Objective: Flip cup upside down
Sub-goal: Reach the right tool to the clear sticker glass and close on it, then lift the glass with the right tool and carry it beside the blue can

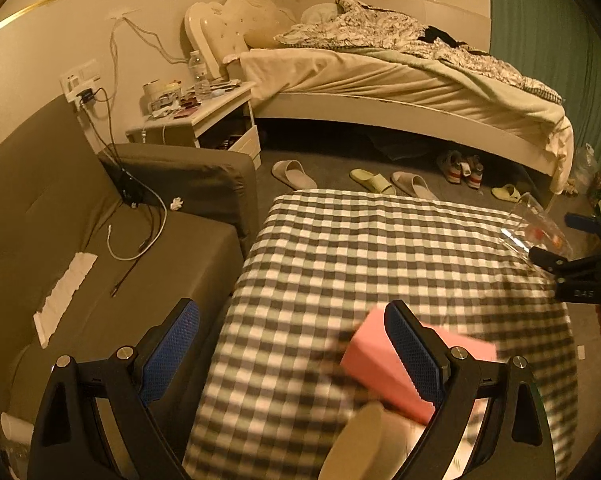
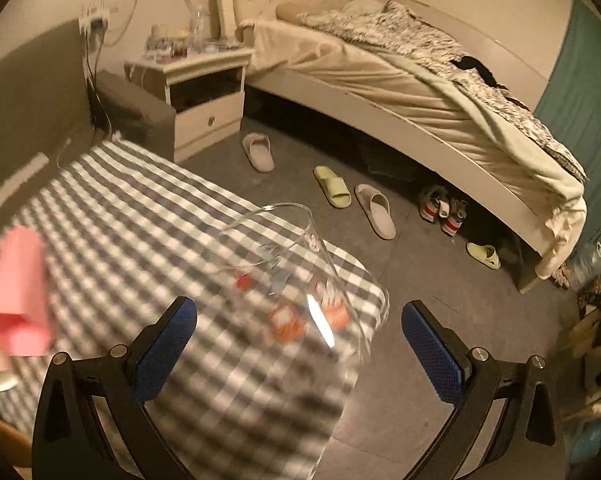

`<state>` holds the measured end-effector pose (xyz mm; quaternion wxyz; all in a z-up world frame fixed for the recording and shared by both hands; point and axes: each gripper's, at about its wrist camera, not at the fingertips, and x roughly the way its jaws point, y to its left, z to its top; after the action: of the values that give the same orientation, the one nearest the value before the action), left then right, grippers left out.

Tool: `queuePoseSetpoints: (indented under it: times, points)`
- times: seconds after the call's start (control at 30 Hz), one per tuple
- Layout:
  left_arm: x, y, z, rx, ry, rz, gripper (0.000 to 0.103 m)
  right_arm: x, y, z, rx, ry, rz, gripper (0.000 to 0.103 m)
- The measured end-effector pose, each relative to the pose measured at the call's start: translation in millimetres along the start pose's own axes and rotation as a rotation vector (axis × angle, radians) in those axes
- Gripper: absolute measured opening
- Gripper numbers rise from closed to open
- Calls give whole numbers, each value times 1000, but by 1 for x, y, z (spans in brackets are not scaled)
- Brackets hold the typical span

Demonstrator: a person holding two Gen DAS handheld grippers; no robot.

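Between the wide-open pads of my right tool [image 2: 299, 350] the clear cup [image 2: 296, 280] sits tilted near the checked surface's [image 2: 140, 208] edge, unheld, so I should close gently mid-wall before rotating; my left tool [image 1: 292, 354] gapes empty

Grey-white check tablecloth [image 1: 380, 248], pink box [image 1: 384, 364], clear cup [image 2: 296, 280] w/ red-orange prints.

"DAS" on the right tongs [image 1: 580, 264]

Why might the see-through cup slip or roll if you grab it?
The cup looks like smooth clear glass or plastic, so it may be slippery and possibly breakable. It appears tilted between the open right gripper's fingers, near the checkered table's edge, so a nudge could probably roll it off.
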<state>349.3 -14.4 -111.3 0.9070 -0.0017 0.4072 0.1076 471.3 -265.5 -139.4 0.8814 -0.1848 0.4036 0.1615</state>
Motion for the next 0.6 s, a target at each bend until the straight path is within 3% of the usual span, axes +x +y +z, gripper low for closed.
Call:
queuePoseSetpoints:
  times: [0.17, 0.3, 0.43, 0.6]
  points:
    - [10, -6, 4, 8, 9, -5, 96, 31, -5, 1, -1, 47, 28, 102]
    - [3, -7, 4, 16, 4, -3, 96, 32, 0, -5, -1, 73, 27, 73]
    - [-18, -4, 5, 18, -11, -5, 96, 11, 5, -16, 4, 88, 9, 71]
    - [-70, 4, 6, 17, -54, -21, 96, -52, 8, -28, 62, 63, -34, 70]
